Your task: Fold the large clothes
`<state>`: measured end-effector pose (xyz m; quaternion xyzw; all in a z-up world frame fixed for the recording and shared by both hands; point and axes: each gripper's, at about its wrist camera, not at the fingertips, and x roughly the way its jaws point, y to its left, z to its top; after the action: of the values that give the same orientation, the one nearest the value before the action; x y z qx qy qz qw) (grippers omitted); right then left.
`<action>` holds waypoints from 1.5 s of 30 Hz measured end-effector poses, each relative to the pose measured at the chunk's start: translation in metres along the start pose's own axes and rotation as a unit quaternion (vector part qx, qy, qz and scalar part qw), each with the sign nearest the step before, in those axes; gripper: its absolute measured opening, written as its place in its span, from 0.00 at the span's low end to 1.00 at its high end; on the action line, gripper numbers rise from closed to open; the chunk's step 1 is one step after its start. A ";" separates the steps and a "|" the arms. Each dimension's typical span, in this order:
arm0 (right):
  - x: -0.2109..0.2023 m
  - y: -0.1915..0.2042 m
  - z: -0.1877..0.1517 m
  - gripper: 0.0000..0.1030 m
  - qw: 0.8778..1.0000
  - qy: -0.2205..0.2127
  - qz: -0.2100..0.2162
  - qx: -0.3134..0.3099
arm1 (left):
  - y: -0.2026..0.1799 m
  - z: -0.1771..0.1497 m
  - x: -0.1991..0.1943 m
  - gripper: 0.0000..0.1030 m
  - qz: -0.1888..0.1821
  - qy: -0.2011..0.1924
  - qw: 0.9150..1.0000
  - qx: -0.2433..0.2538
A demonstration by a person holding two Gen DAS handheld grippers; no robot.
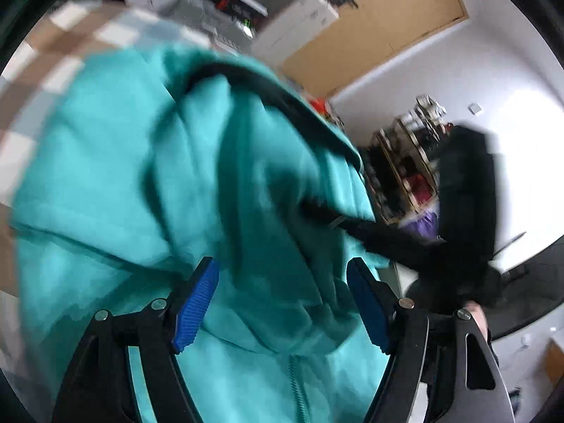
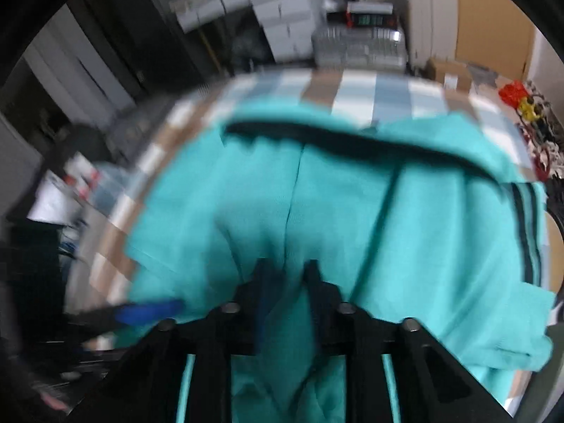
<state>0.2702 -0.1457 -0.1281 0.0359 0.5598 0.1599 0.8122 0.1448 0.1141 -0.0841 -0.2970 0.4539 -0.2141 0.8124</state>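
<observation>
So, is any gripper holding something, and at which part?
The right gripper pinches a fold of the teal jacket. The left gripper is open, holding nothing.

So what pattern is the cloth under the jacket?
Checked tablecloth in tan, white and pale blue squares; clearest in the right wrist view.

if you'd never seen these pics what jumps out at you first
The big teal garment with a black trim band and a zipper, spread over a checked tablecloth and filling the middle of both views. Next, the left gripper, its blue pads spread wide above the cloth, while the right gripper has its jaws nearly together on a ridge of the fabric. Behind is blurred room clutter.
</observation>
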 end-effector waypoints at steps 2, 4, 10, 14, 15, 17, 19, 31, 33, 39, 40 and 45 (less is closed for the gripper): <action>0.031 -0.002 -0.021 0.15 0.998 0.053 -0.025 -0.007 | 0.008 -0.001 -0.003 0.69 0.000 -0.007 1.000 -0.007; 0.040 0.004 -0.030 0.15 0.997 0.041 -0.054 -0.031 | 0.020 -0.001 -0.002 0.69 -0.002 0.002 1.000 -0.026; -0.018 -0.013 -0.036 0.15 1.000 -0.012 -0.013 -0.014 | 0.020 -0.004 0.014 0.69 -0.011 0.019 0.999 -0.042; -0.058 -0.039 -0.044 0.17 0.996 -0.064 -0.052 -0.023 | -0.001 -0.011 0.025 0.69 -0.022 0.030 0.999 -0.009; -0.054 -0.046 -0.048 0.17 0.996 -0.049 -0.072 -0.024 | -0.007 -0.011 0.031 0.69 -0.024 0.038 0.999 0.002; -0.035 -0.060 -0.052 0.17 0.995 -0.006 -0.099 -0.017 | -0.015 -0.014 0.043 0.69 -0.011 0.051 0.998 0.020; -0.005 -0.070 -0.066 0.14 0.992 0.050 -0.116 -0.009 | -0.019 -0.018 0.059 0.69 0.006 0.070 0.997 0.036; -0.039 -0.093 -0.082 0.38 0.991 -0.047 -0.129 0.008 | -0.010 -0.022 0.075 0.69 0.051 0.090 0.993 0.065; -0.014 -0.094 -0.093 0.38 0.992 -0.011 -0.125 0.008 | -0.009 -0.023 0.075 0.69 0.053 0.090 0.992 0.065; -0.041 -0.082 -0.081 0.34 0.994 -0.017 -0.108 -0.026 | -0.019 -0.022 0.078 0.69 0.060 0.085 0.992 0.073; -0.062 -0.081 -0.072 0.37 0.992 -0.061 -0.105 -0.022 | -0.019 -0.021 0.079 0.69 0.061 0.085 0.992 0.071; -0.092 -0.078 -0.026 0.56 0.977 -0.130 -0.158 -0.056 | -0.021 -0.020 0.083 0.69 0.065 0.085 0.992 0.072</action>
<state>0.2339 -0.2499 -0.0735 -0.0779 0.4379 0.0546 0.8940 0.1673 0.0416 -0.1282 -0.1881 0.5230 -0.2170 0.8025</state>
